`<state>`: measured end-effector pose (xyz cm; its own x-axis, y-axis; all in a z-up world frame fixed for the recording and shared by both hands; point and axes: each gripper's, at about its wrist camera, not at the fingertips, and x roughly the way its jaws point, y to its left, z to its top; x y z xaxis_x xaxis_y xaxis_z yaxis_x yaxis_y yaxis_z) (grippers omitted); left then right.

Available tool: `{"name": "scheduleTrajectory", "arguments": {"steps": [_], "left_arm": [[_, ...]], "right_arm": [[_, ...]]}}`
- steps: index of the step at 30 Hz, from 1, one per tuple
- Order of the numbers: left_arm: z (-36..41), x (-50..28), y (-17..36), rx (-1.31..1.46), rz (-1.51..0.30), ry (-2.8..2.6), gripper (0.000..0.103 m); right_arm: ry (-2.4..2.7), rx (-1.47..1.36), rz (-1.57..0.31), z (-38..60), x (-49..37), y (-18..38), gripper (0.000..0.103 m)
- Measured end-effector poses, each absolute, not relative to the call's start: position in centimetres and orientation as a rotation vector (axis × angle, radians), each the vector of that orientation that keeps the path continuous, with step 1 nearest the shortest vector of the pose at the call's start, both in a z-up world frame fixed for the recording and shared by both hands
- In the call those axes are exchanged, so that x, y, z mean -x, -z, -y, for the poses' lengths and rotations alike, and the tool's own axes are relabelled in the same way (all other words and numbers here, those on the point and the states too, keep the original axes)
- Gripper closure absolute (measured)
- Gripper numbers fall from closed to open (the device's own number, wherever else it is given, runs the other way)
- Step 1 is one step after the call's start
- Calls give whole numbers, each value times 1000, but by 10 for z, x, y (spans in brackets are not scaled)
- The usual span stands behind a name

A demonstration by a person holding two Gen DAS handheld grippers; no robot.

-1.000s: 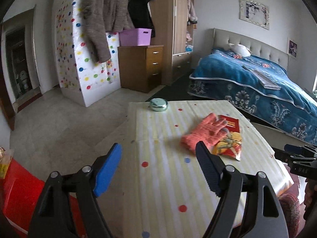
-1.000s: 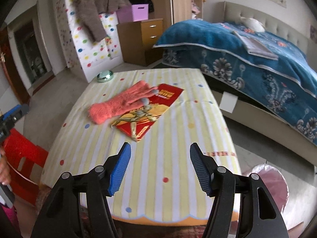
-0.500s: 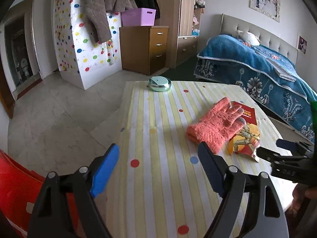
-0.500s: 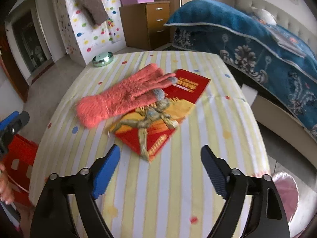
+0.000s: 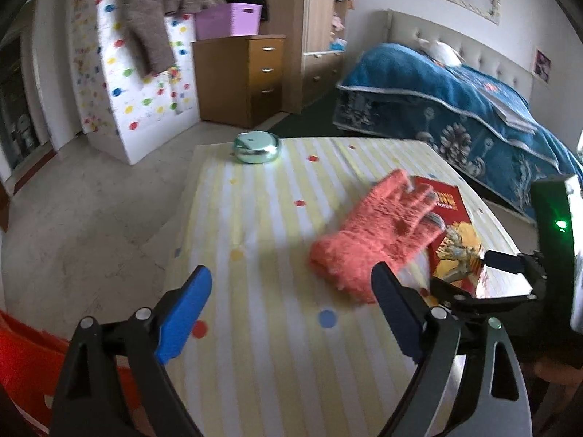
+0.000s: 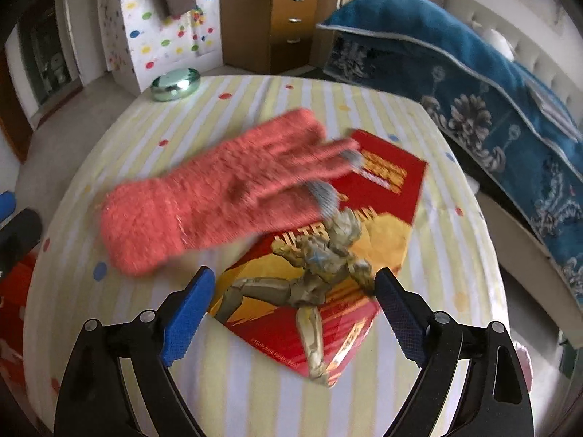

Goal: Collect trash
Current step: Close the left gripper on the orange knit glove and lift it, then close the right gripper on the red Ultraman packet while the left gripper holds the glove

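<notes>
- Right wrist view: right gripper (image 6: 291, 309) spread wide, nothing pinched, poised over near corner of red foil wrapper (image 6: 339, 255) printed with a gold armoured figure.
- Wrapper flat on striped, dotted tablecloth (image 6: 255, 382); orange knit glove (image 6: 218, 196) overlapping wrapper's far left edge.
- Beyond glove, round green tin (image 6: 175, 83) at cloth's far left corner.
- Left wrist view: left gripper (image 5: 291, 313) jaws opening, empty, over bare cloth just left of glove (image 5: 375, 240).
- Far behind wrapper, blue-quilted bed (image 6: 492, 83).

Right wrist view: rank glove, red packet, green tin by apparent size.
1. Glove and red packet: look alike, and the glove hides part of the packet, so unranked.
2. Green tin: smallest, though farthest from camera.
</notes>
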<state>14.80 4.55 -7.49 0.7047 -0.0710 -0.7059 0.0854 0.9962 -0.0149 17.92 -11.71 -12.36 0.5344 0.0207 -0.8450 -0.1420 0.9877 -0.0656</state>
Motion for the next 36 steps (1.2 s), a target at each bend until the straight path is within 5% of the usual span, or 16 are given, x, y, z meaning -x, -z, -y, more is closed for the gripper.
{"name": "scheduleTrajectory", "arguments": {"steps": [19, 21, 25, 26, 32, 34, 36], "left_arm": [[26, -214, 118, -206, -916, 161, 15], [28, -213, 118, -200, -918, 168, 21], [36, -201, 116, -191, -914, 233, 72], [39, -196, 116, -194, -914, 242, 78], [20, -171, 99, -61, -876, 179, 80], [8, -164, 92, 8, -868, 158, 80], [2, -159, 88, 32, -861, 144, 80]], "right_arm": [[-64, -80, -937, 217, -142, 97, 15], [-65, -99, -939, 225, -144, 96, 16], [-62, -110, -949, 230, -147, 87, 34], [-64, -108, -952, 228, -146, 87, 39], [-102, -67, -981, 216, -156, 101, 38], [-113, -50, -979, 211, -160, 105, 17], [-107, -26, -982, 203, -168, 111, 16]]}}
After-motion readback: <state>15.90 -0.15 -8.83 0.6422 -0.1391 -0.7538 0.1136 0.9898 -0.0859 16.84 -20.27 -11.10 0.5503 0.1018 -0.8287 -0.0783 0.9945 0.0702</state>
